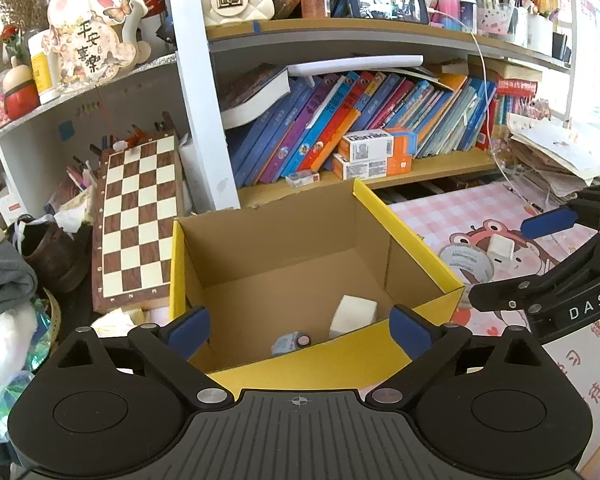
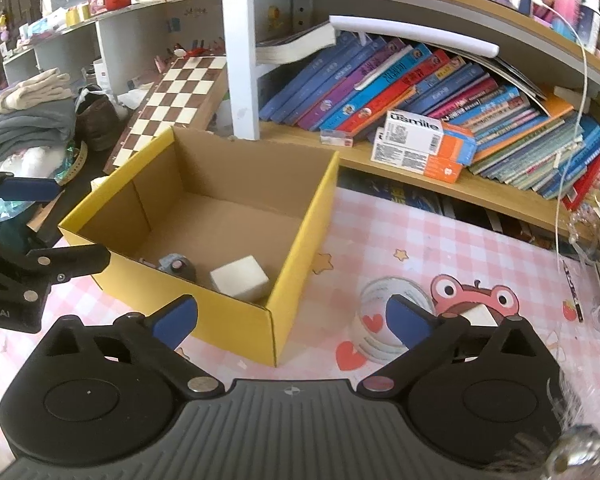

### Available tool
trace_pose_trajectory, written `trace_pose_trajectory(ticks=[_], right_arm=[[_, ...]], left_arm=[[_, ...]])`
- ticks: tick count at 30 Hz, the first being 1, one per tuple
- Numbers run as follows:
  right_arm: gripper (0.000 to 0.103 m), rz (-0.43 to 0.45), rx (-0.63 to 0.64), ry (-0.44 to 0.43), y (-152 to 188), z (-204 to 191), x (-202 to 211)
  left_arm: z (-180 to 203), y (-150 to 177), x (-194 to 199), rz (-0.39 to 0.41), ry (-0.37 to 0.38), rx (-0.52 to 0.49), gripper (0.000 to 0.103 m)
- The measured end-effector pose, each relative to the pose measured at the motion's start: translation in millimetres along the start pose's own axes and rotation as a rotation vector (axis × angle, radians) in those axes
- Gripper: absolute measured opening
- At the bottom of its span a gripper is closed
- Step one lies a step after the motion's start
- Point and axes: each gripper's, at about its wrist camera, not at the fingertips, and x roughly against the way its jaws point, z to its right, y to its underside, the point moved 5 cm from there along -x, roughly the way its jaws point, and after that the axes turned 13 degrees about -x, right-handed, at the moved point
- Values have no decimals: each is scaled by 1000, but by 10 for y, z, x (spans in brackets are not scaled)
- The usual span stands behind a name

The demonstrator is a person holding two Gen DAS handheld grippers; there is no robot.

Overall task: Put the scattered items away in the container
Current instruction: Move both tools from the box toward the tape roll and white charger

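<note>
With both of your grippers empty, the stock reads left to right as follows, every place taken from the yellow-sided open cardboard box point(image 2: 296, 240).

Left gripper point(image 1: 300, 330): poised over the box's near wall, jaws spread wide, nothing between them.

Small grey-blue toy with a pink spot point(image 2: 176, 266): inside the box, against its near wall.

White foam-like cube point(image 2: 240, 282): inside the box, just right of the toy, in the near right corner.

Right gripper point(image 2: 292, 320): over the box's near right corner, jaws spread wide, nothing held.

Clear roll of tape point(image 2: 380, 320): outside, on the pink checked mat just right of the box, partly behind your right finger.

Small white block point(image 1: 500, 249): outside, by the roll's far right edge.

For the next pickup, swing the right gripper rightward off the corner, centre the roll between the pads, and close only once both pads flank it.
</note>
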Motion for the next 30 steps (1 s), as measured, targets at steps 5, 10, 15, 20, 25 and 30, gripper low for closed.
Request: trace_pose_trajectory(ticks=[5,10,15,20,25,30], right_arm=[[103,-3,-17,3,59,140,31],[103,-5,-29,12,122,309,62],[103,-18,-37,20,177,492,73],[103,-27,-47,22,209,683,84],[103,-33,-47,17,228,835,95],[103,-35,-46,16,253,994,112]], left_arm=[[95,-4,-24,-21,2,5,100],[212,-17,-63,-39,14,13,101],[355,-71,-99,-48,23,12,101],[490,-122,-120,-51,21,15,101],[615,-171,-146,-57,13,22,101],[764,-226,-173,-61,15,20,101]])
